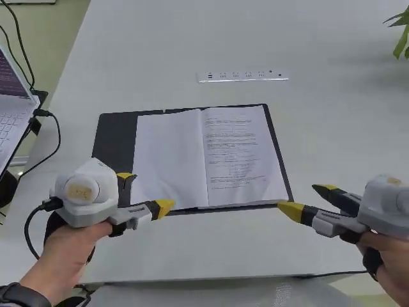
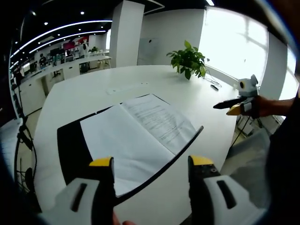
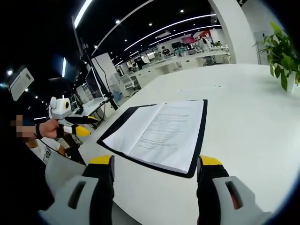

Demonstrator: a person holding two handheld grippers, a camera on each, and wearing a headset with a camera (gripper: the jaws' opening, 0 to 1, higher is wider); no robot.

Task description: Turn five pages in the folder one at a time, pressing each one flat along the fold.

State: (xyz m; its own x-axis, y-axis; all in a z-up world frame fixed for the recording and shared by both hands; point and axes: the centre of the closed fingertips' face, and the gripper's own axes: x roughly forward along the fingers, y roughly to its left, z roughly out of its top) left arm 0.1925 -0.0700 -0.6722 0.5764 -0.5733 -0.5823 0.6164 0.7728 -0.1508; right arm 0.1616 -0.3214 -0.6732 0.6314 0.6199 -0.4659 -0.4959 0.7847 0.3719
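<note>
A black folder point(image 1: 115, 137) lies open on the white table, with a blank white page point(image 1: 169, 160) on the left and a printed page point(image 1: 239, 153) on the right. The same folder point(image 2: 70, 145) sits ahead in the left gripper view, and the folder point(image 3: 199, 136) sits ahead in the right gripper view. My left gripper point(image 1: 144, 192) is open, held just off the folder's near left corner. My right gripper point(image 1: 308, 199) is open too, hovering by the near right corner. Neither holds anything.
A white power strip point(image 1: 243, 76) lies on the table point(image 1: 192, 38) beyond the folder. A laptop point(image 1: 9, 109) with a cable stands at the left edge. A potted plant point(image 2: 188, 60) stands at the far right side. The table's front edge point(image 1: 211, 278) is just below my hands.
</note>
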